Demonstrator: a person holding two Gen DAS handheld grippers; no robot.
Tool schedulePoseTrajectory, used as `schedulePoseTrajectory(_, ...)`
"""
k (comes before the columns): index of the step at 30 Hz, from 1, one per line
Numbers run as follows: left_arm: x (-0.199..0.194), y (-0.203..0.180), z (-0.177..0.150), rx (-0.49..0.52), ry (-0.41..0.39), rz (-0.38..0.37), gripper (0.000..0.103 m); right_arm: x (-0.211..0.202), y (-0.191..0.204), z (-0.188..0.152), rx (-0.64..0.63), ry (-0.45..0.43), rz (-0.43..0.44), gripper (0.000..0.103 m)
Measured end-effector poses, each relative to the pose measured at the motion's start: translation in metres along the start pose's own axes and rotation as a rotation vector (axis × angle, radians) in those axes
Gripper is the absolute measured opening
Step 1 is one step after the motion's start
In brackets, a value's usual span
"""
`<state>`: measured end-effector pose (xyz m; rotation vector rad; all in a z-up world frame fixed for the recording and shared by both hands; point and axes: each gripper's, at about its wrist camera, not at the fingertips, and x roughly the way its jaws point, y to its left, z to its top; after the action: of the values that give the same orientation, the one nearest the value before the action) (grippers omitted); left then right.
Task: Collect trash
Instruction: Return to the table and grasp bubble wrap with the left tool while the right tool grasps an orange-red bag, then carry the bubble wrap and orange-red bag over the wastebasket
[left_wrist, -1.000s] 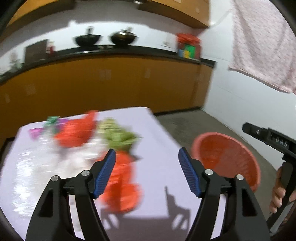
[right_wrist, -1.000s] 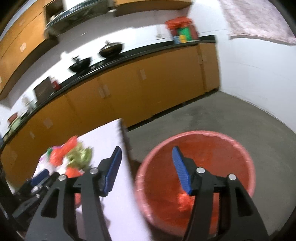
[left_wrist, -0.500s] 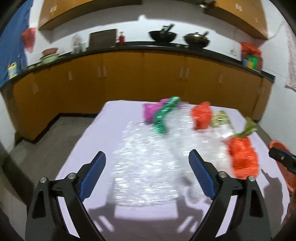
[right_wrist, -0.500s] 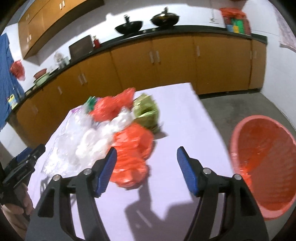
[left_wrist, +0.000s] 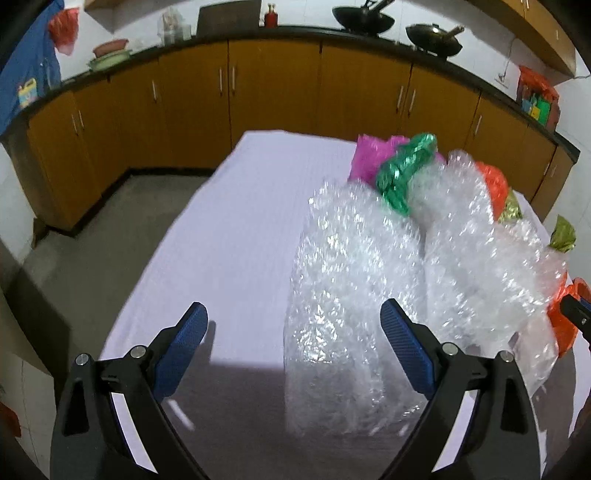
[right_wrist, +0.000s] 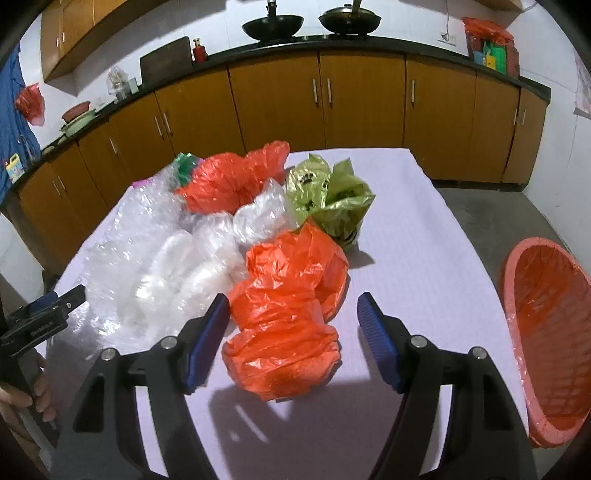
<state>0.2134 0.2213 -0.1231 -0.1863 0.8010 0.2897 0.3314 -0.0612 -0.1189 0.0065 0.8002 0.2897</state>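
Note:
A heap of plastic trash lies on a table with a lilac cloth. Clear bubble wrap fills the near side in the left wrist view, with a pink bag and a green foil bag behind it. My left gripper is open and empty, just before the bubble wrap's left edge. In the right wrist view a crumpled orange bag lies between the fingers of my open, empty right gripper. Another orange bag, an olive green bag and clear plastic lie behind.
An orange-red basket stands on the floor right of the table. Orange kitchen cabinets with a dark counter run along the back wall, with woks on top. Grey floor lies left of the table.
Both grippers have swung left, away from the basket and toward the trash heap. The left one now faces the bubble wrap; the right one has closed in around the near orange bag.

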Motion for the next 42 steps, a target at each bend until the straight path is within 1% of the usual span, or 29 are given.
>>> schedulePoseTrajectory(2, 0.005, 0.0, -0.001, 0.0, 0.032, -0.02, 0.088, 0.003, -0.001, -0.002, 0.0, 0.011, -0.002, 0.063)
schedulePoseTrajectory(3, 0.006, 0.0, -0.001, -0.001, 0.041, -0.031, 0.083, 0.004, -0.001, -0.003, 0.0, 0.014, 0.001, 0.056)
schedulePoseTrajectory(4, 0.008, 0.0, -0.001, -0.005, 0.052, -0.044, 0.077, 0.005, 0.0, -0.003, -0.001, 0.02, 0.005, 0.051)
schedulePoseTrajectory(5, 0.01, 0.0, -0.001, -0.005, 0.062, -0.055, 0.074, 0.006, 0.001, -0.003, -0.003, 0.024, 0.012, 0.042)
schedulePoseTrajectory(8, 0.01, -0.002, -0.001, 0.006, 0.069, -0.082, 0.059, 0.005, 0.003, -0.003, -0.013, 0.023, 0.015, 0.036)
schedulePoseTrajectory(10, 0.01, -0.005, 0.0, 0.02, 0.068, -0.099, 0.036, 0.005, 0.004, -0.003, -0.013, 0.024, 0.022, 0.032)
schedulePoseTrajectory(11, 0.009, -0.005, -0.001, 0.022, 0.068, -0.112, 0.031, 0.004, 0.003, -0.004, -0.01, 0.023, 0.025, 0.031)
schedulePoseTrajectory(12, 0.007, -0.005, -0.002, 0.021, 0.065, -0.121, 0.022, 0.003, 0.003, -0.004, -0.006, 0.023, 0.029, 0.03)
schedulePoseTrajectory(13, 0.005, -0.005, -0.002, 0.021, 0.059, -0.126, 0.016, 0.001, 0.002, -0.004, 0.001, 0.023, 0.037, 0.029)
schedulePoseTrajectory(15, -0.005, -0.005, -0.002, 0.022, 0.044, -0.141, 0.011, -0.004, 0.0, -0.004, 0.007, 0.018, 0.048, 0.029)
schedulePoseTrajectory(21, -0.035, 0.001, 0.005, 0.026, -0.026, -0.141, 0.01, -0.03, -0.005, -0.004, 0.02, -0.026, 0.097, 0.027)
schedulePoseTrajectory(24, -0.056, 0.006, 0.007, 0.019, -0.077, -0.138, 0.01, -0.04, -0.008, -0.004, 0.034, -0.04, 0.127, 0.027)
schedulePoseTrajectory(30, -0.081, 0.014, 0.018, 0.002, -0.141, -0.142, 0.01, -0.06, -0.009, -0.005, 0.051, -0.063, 0.193, 0.027)
schedulePoseTrajectory(33, -0.097, 0.013, 0.022, -0.008, -0.179, -0.142, 0.01, -0.073, -0.009, -0.003, 0.051, -0.091, 0.219, 0.027)
schedulePoseTrajectory(37, -0.116, 0.007, 0.029, -0.002, -0.235, -0.16, 0.009, -0.088, -0.012, 0.0, 0.058, -0.131, 0.23, 0.027)
schedulePoseTrajectory(42, -0.133, -0.011, 0.035, 0.025, -0.283, -0.206, 0.009, -0.105, -0.022, 0.006, 0.062, -0.181, 0.201, 0.027)
